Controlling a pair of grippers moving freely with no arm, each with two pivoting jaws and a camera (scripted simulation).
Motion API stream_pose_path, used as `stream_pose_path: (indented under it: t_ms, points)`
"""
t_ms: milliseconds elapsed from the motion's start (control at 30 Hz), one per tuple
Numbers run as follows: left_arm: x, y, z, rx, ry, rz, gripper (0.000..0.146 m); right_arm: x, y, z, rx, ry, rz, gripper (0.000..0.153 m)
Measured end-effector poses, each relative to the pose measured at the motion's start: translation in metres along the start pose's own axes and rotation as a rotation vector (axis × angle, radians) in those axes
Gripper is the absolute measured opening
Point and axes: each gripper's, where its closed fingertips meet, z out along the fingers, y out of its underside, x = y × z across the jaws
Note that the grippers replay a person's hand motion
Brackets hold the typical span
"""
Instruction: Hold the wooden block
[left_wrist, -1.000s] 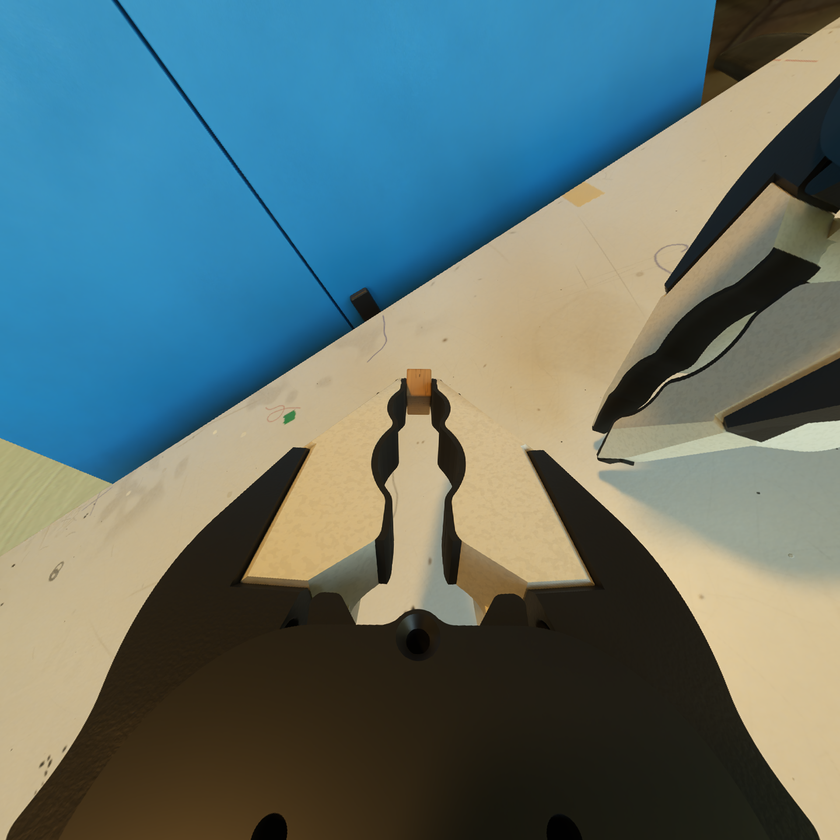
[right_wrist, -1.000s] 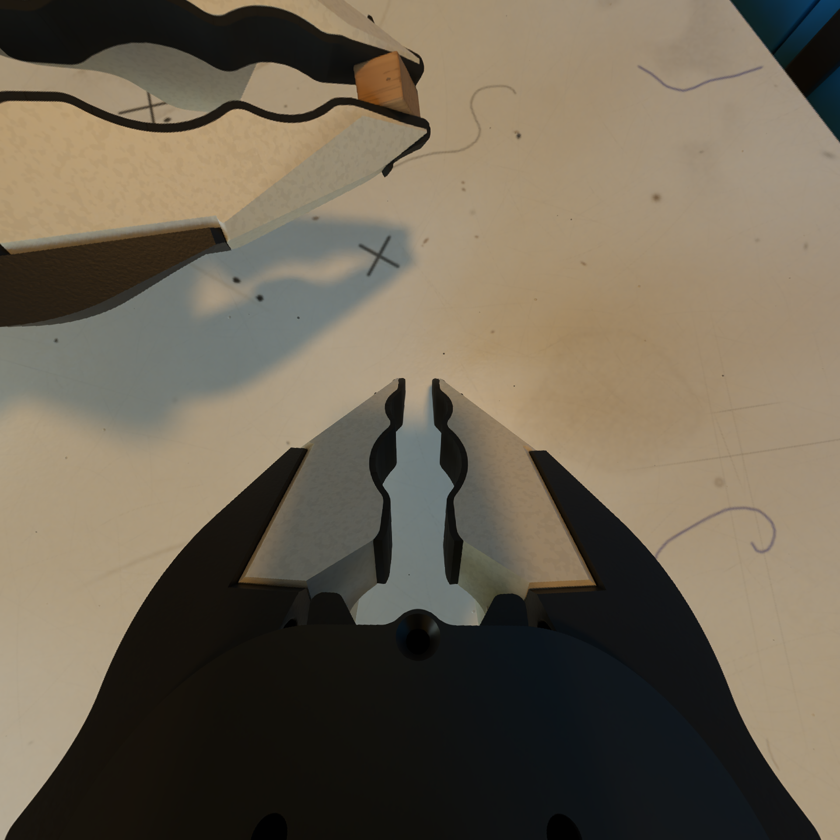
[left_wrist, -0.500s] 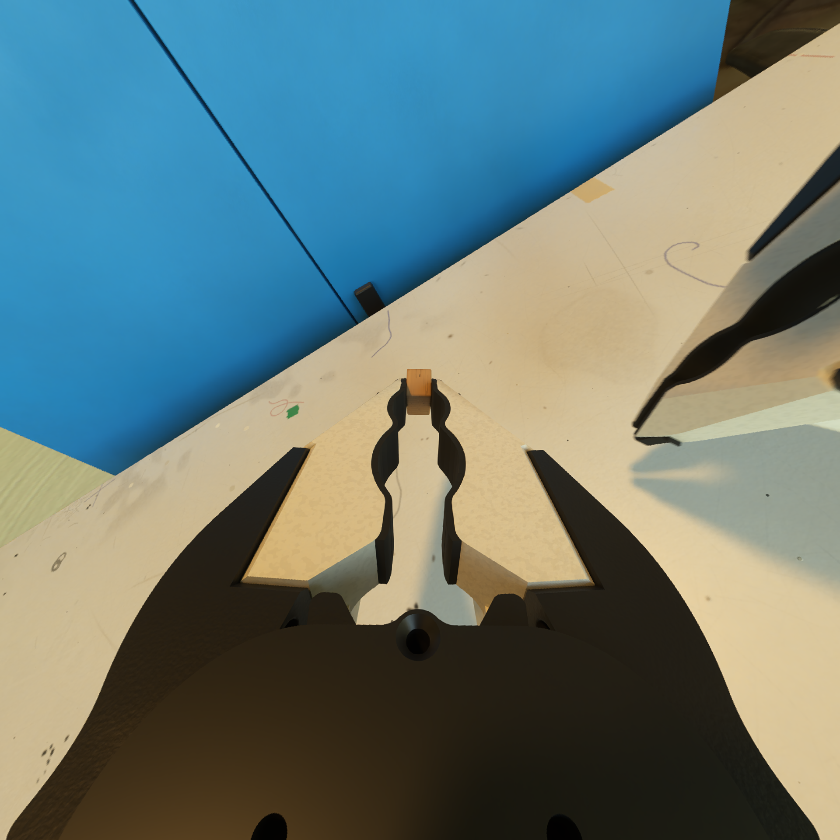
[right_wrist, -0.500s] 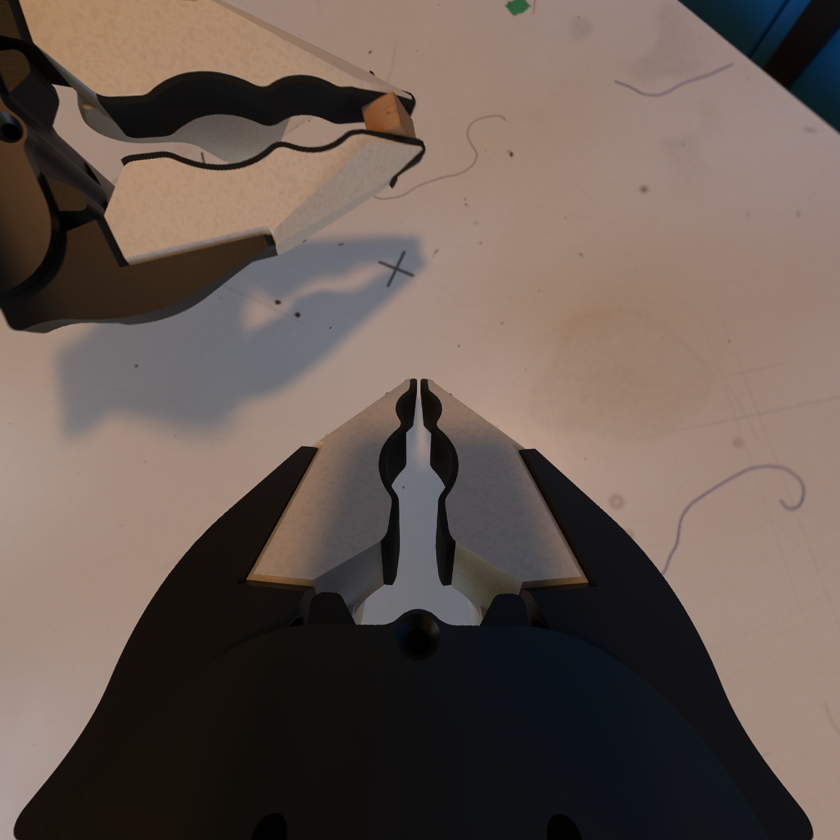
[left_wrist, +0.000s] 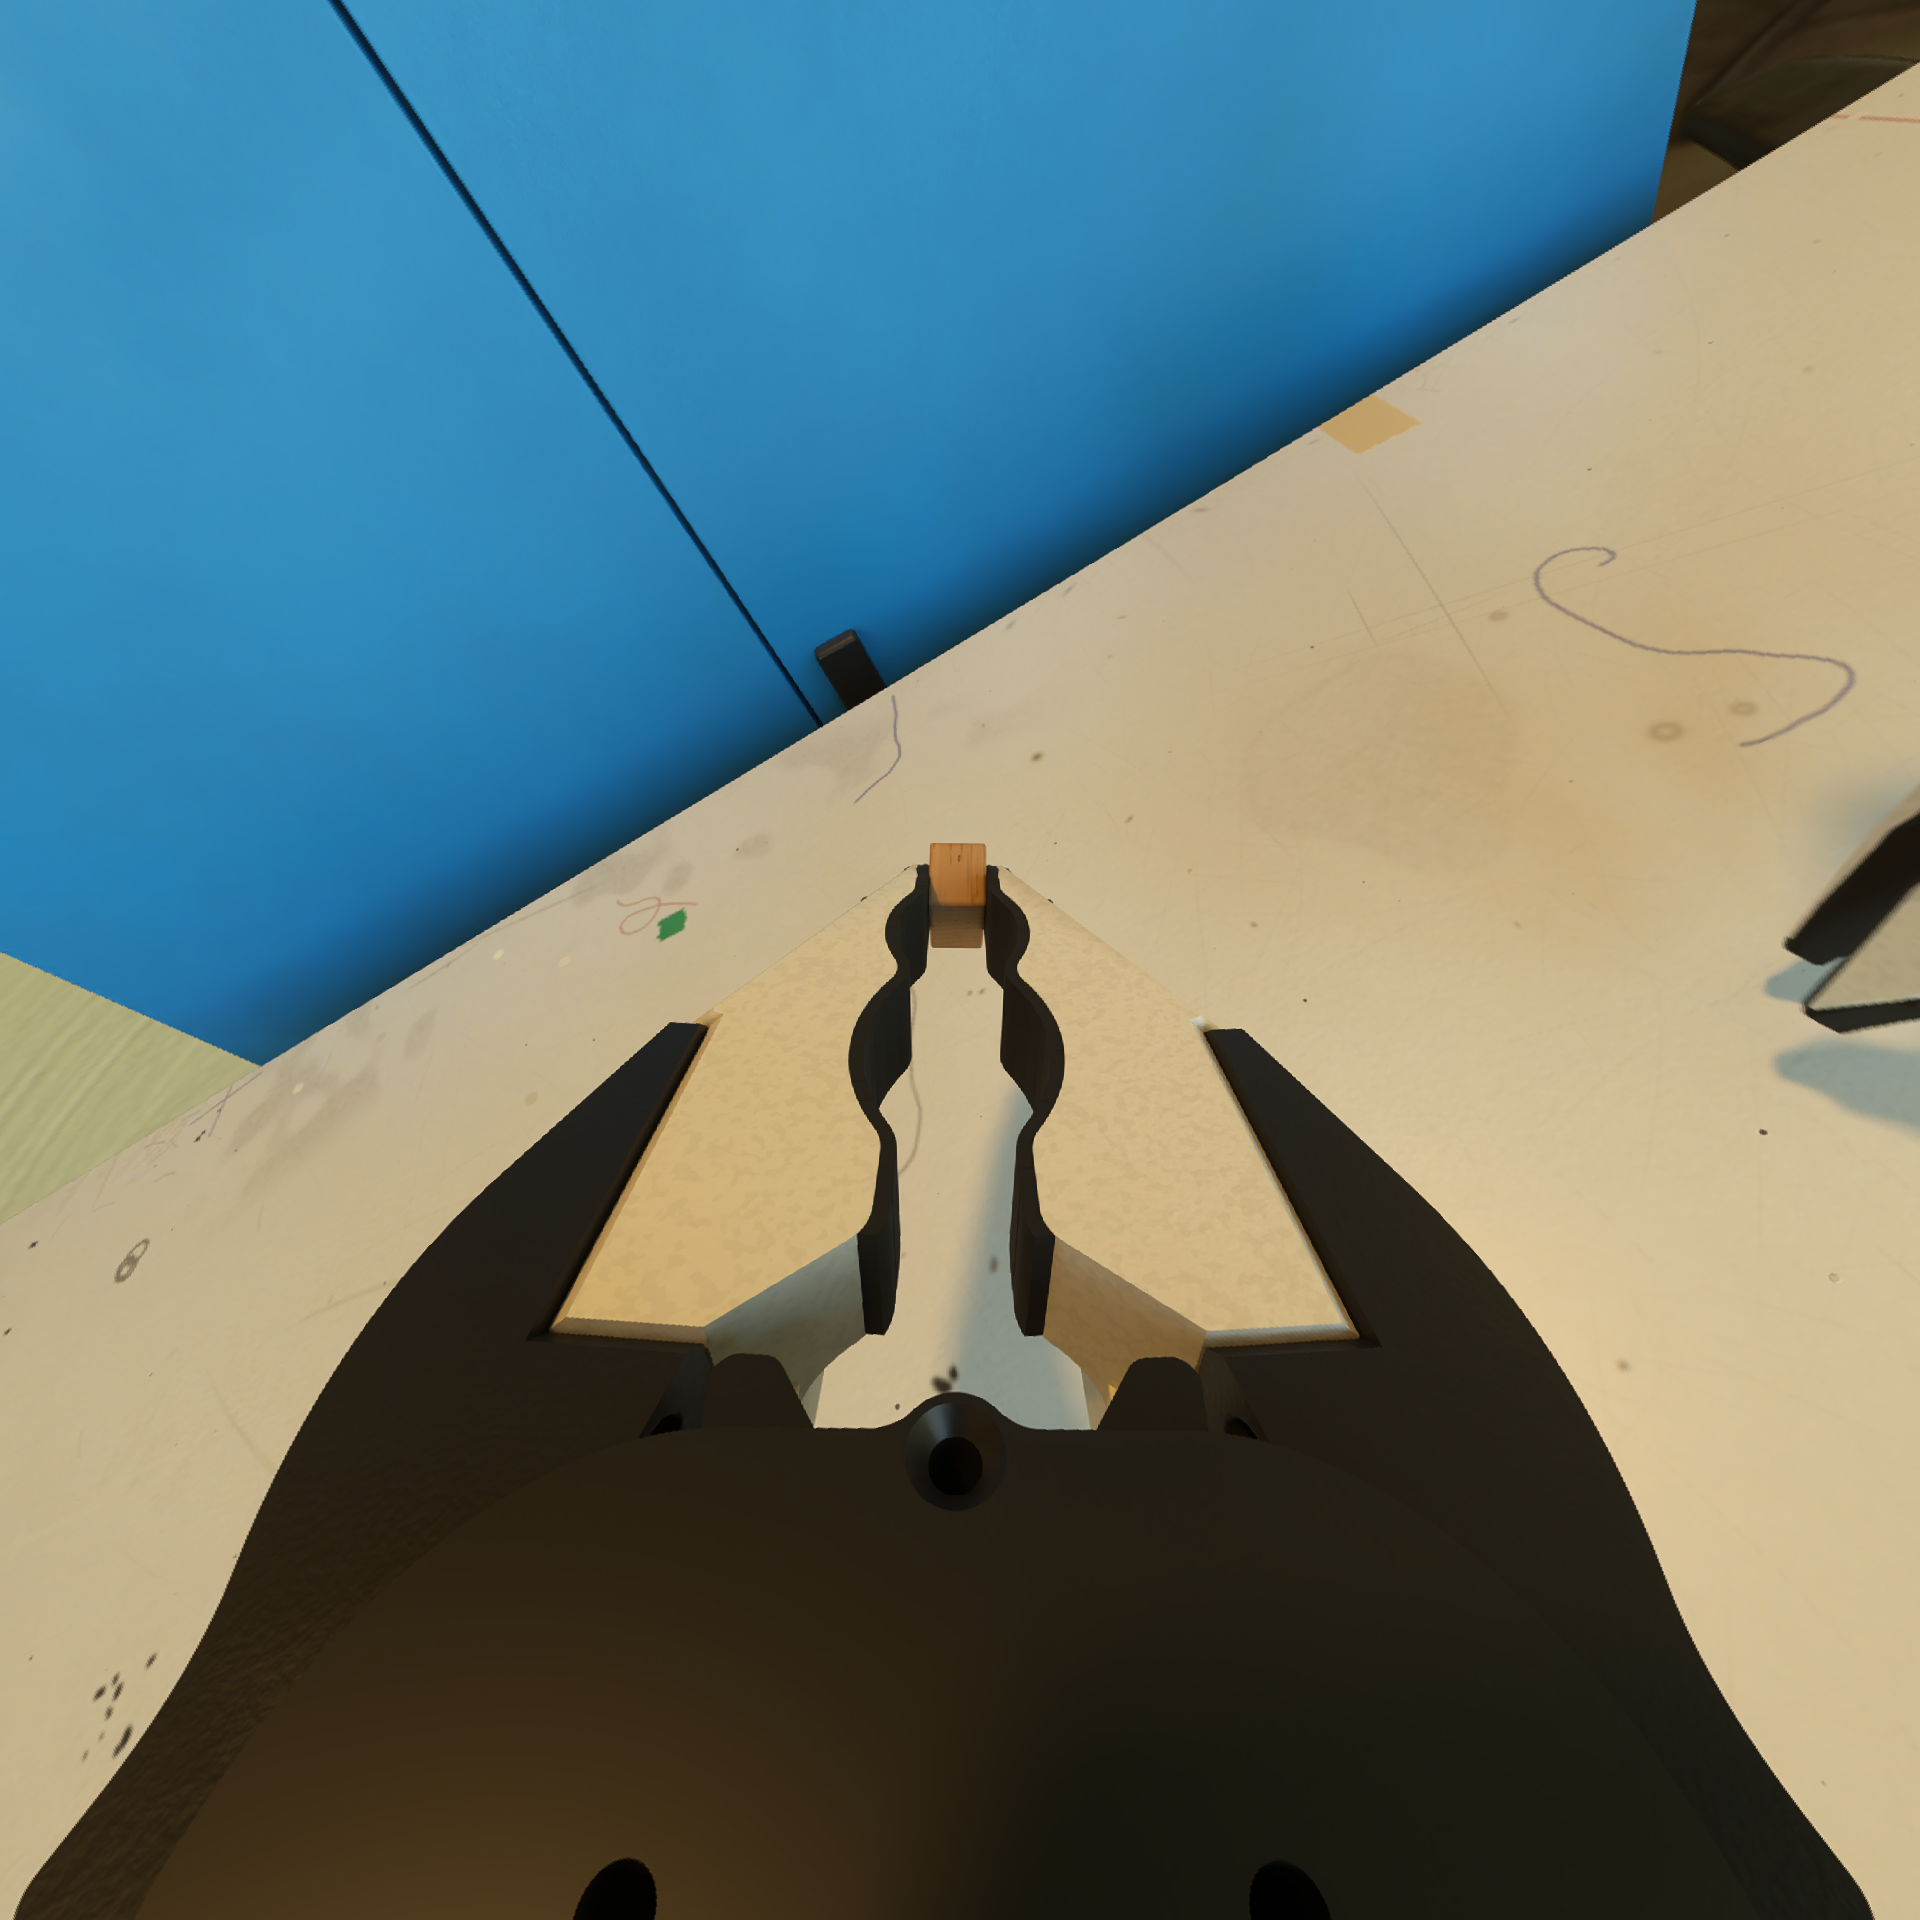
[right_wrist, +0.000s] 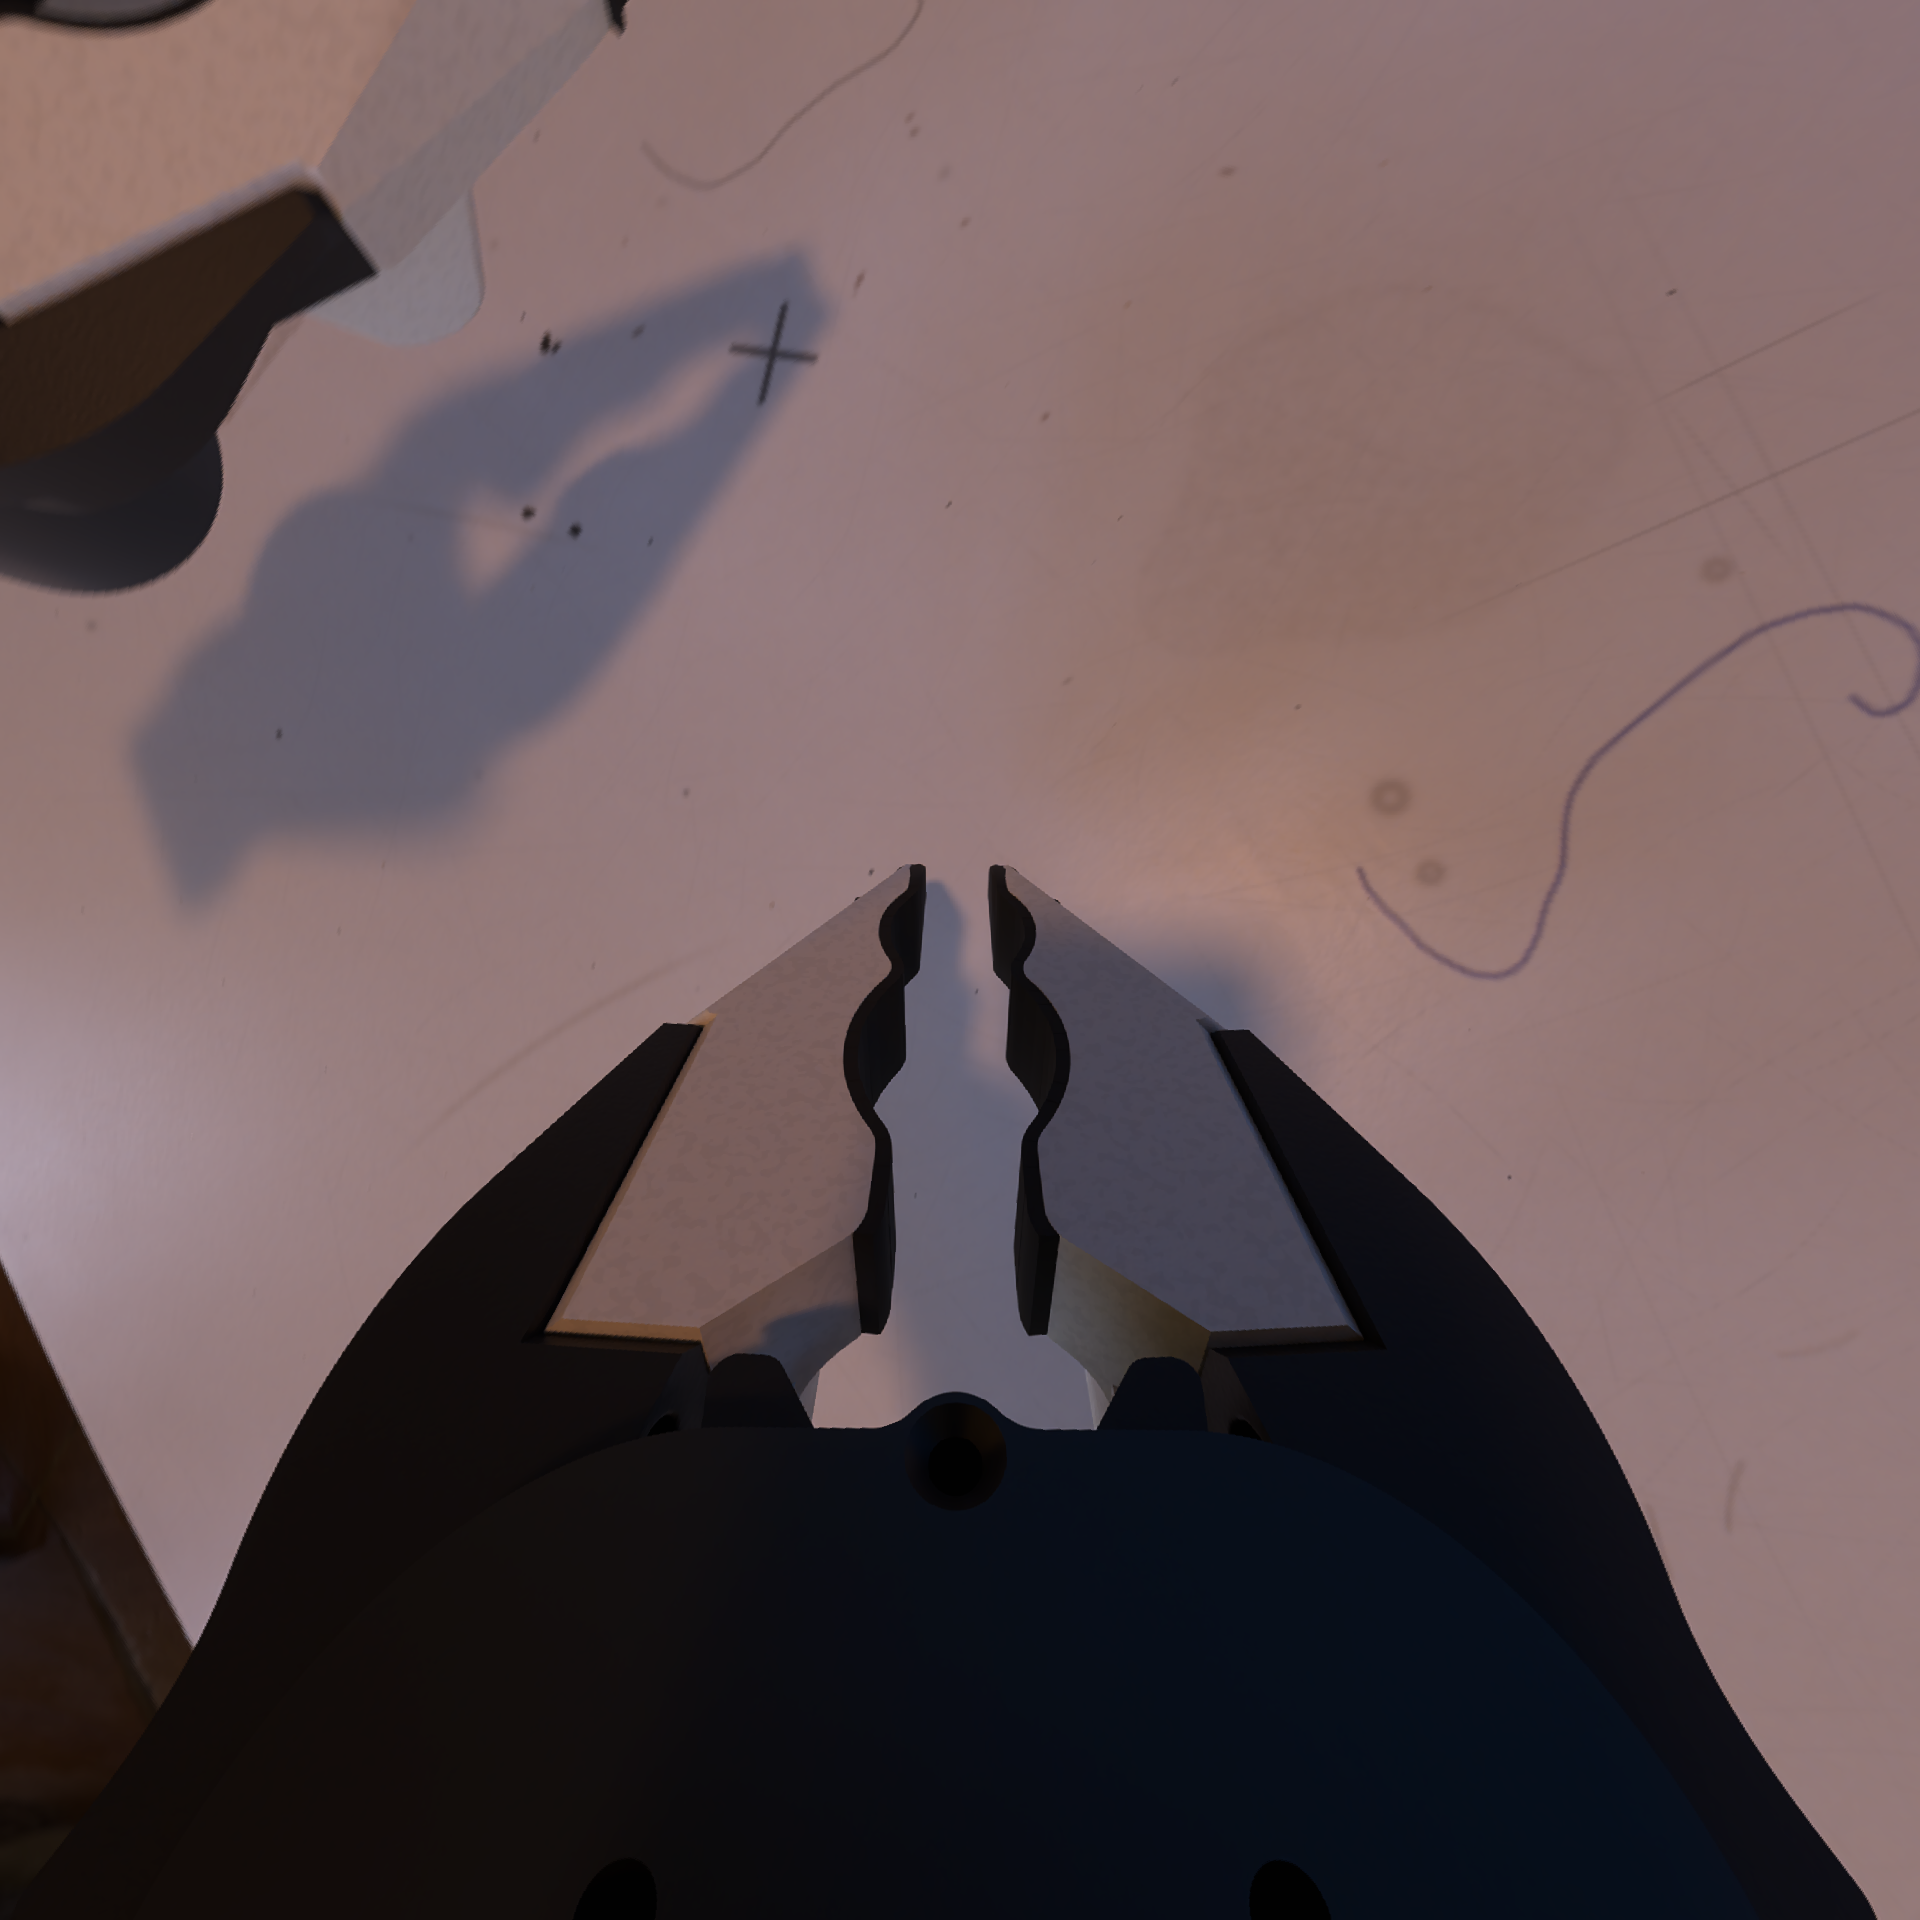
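Observation:
The wooden block (left_wrist: 957, 878) is a small tan cube pinched between the tips of my left gripper (left_wrist: 957, 902), which is shut on it and holds it above the cream table (left_wrist: 1351, 831). My right gripper (right_wrist: 956, 904) is empty, its jaws a narrow gap apart, low over the table. In the left wrist view only the right gripper's finger (left_wrist: 1860, 966) shows, at the right edge. In the right wrist view one finger of the left gripper (right_wrist: 416, 135) shows at the top left; the block is out of that frame.
A blue wall (left_wrist: 935, 312) runs along the table's far edge, with a black bracket (left_wrist: 850, 665) at its foot. Green tape (left_wrist: 672, 923) and tan tape (left_wrist: 1366, 424) lie flat on the table. The table's edge (right_wrist: 62, 1455) shows at the lower left.
The right gripper has drawn away from the left one, sliding to the left view's right edge. Its jaws nearly shut half a second ago and have reopened a little. The left still holds the block.

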Motion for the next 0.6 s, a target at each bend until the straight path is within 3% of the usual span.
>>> stream_pose_path:
  t_ms: [133, 267, 600]
  points:
    - [0.000, 0.000, 0.000, -0.001, 0.001, 0.001, 0.009, -0.011, 0.003, -0.007, -0.027, -0.082, -0.114, 0.019]
    - [0.001, 0.000, 0.000, -0.001, 0.004, 0.004, 0.009, 0.011, 0.007, -0.007, -0.113, 0.027, -0.326, 0.018]
    - [0.001, 0.001, 0.000, -0.005, 0.001, 0.005, 0.009, -0.024, 0.004, -0.001, -0.075, -0.154, -0.271, 0.011]
